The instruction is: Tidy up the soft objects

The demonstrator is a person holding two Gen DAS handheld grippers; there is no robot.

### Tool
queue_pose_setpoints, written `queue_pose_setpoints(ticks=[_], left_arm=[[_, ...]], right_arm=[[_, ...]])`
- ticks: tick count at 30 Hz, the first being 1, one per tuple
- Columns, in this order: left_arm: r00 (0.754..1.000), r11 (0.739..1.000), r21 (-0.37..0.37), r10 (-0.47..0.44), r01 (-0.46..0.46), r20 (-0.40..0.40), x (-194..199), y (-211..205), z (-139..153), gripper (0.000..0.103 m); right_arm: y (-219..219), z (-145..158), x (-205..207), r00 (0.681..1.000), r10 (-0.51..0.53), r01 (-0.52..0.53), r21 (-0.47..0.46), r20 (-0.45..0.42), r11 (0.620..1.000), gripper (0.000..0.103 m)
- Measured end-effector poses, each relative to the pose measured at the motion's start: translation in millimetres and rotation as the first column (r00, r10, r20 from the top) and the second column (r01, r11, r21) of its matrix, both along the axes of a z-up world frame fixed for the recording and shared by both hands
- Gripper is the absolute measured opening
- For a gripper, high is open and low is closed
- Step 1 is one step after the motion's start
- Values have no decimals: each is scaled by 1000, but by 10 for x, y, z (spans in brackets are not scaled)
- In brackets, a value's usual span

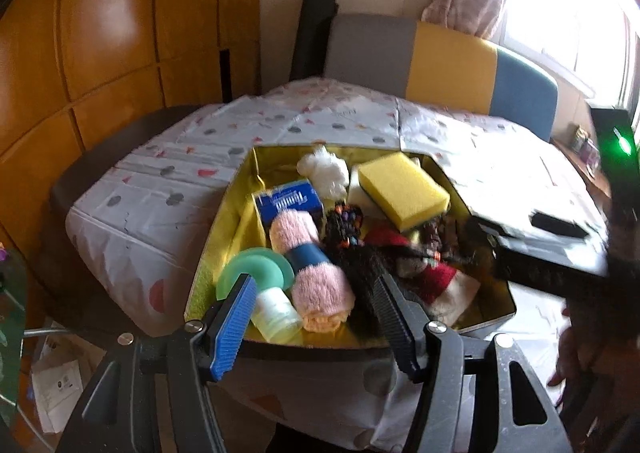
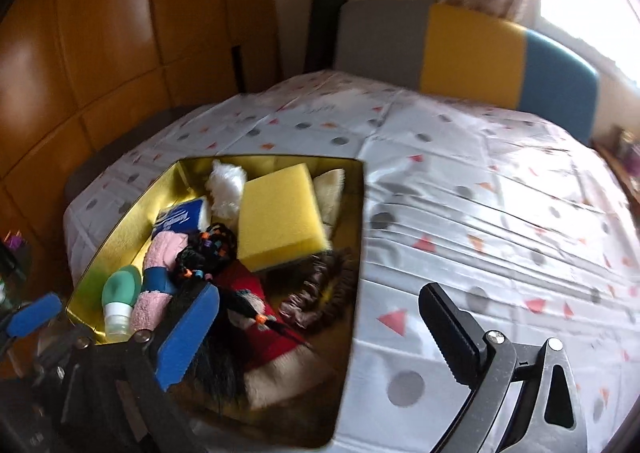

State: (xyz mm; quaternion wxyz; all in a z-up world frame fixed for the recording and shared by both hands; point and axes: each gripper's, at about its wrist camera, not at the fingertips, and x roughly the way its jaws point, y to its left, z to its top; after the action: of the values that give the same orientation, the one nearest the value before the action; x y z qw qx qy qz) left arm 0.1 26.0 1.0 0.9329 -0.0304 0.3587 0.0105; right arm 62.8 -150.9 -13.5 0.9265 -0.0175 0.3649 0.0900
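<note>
A gold-lined tin box point(image 1: 224, 221) point(image 2: 120, 209) sits on the table, full of soft things: a yellow sponge point(image 1: 404, 189) point(image 2: 280, 217), a rolled pink towel point(image 1: 308, 265) point(image 2: 158, 281), a white fluffy piece point(image 1: 326, 169) point(image 2: 226, 185), a blue tissue pack point(image 1: 288, 201) point(image 2: 180, 219), a black beaded piece point(image 1: 344, 225) point(image 2: 208, 249), a red and white cloth point(image 1: 440, 281) point(image 2: 260, 317) and a green-capped bottle point(image 1: 264, 285) point(image 2: 118, 301). My left gripper point(image 1: 316, 317) is open and empty above the box's near edge. My right gripper point(image 2: 320, 337) is open and empty over the box's right edge.
The table carries a white cloth with dots and triangles point(image 2: 480, 213). A grey, yellow and blue chair back point(image 2: 472, 53) stands behind it. Wooden cabinets point(image 1: 100, 33) line the left. The right gripper's dark body point(image 1: 560, 253) hangs over the box's right side.
</note>
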Motion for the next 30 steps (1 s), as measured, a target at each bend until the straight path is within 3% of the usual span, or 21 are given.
queue_pose_setpoints(ticks=[7, 18, 30], left_arm=[[997, 1000, 2, 28, -28, 67, -80, -4, 132, 68], [994, 998, 11, 67, -68, 81, -151, 44, 173, 68], [995, 998, 9, 69, -70, 72, -158, 46, 168, 68]], right_arm=[[-94, 64, -407, 990, -114, 114, 10, 80, 993, 103], [-68, 257, -644, 977, -130, 131, 4, 169, 991, 103], [-42, 253, -667, 978, -124, 125, 5, 167, 992, 103]])
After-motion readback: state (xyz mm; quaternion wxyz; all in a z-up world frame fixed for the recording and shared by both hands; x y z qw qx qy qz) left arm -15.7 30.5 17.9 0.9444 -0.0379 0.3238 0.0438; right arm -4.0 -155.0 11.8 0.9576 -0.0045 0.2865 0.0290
